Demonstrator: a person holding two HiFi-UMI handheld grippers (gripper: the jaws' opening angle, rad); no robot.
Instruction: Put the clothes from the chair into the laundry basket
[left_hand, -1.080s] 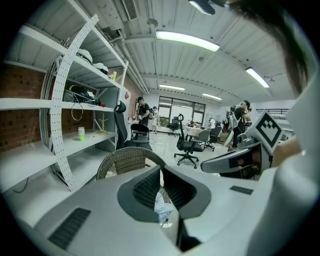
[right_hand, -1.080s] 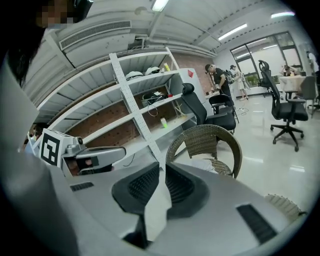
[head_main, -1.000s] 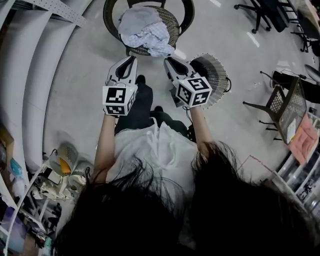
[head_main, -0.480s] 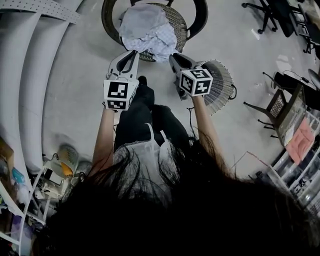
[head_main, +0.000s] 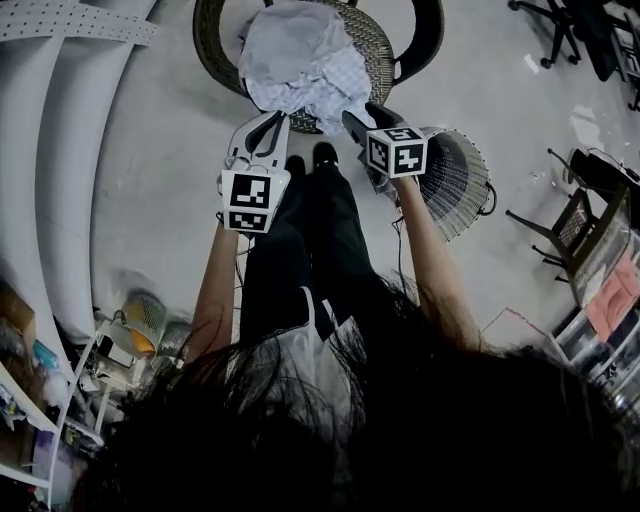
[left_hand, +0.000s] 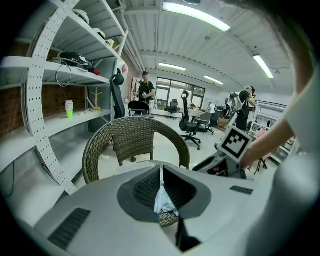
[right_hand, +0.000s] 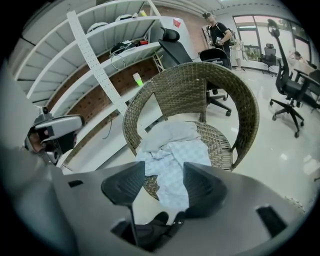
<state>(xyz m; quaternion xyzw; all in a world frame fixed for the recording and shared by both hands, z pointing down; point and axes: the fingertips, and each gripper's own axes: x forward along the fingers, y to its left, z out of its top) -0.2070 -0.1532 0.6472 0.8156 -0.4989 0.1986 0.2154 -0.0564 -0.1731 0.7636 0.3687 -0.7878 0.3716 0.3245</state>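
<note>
I see the clothes (right_hand: 172, 160) heaped on the seat of the chair (right_hand: 200, 85). There are two pieces at least: a plain pale grey one lying crumpled toward the back of the seat, and a light one with a small check pattern in front of it. The checked piece spreads over the front edge of the seat and hangs down a little. The chair is of dark woven wicker, with a round seat and a curved back. The laundry basket (head_main: 455, 180) is round with thin pale ribs. It stands on the floor (head_main: 150, 200) just beside the chair, its mouth open upward.
</note>
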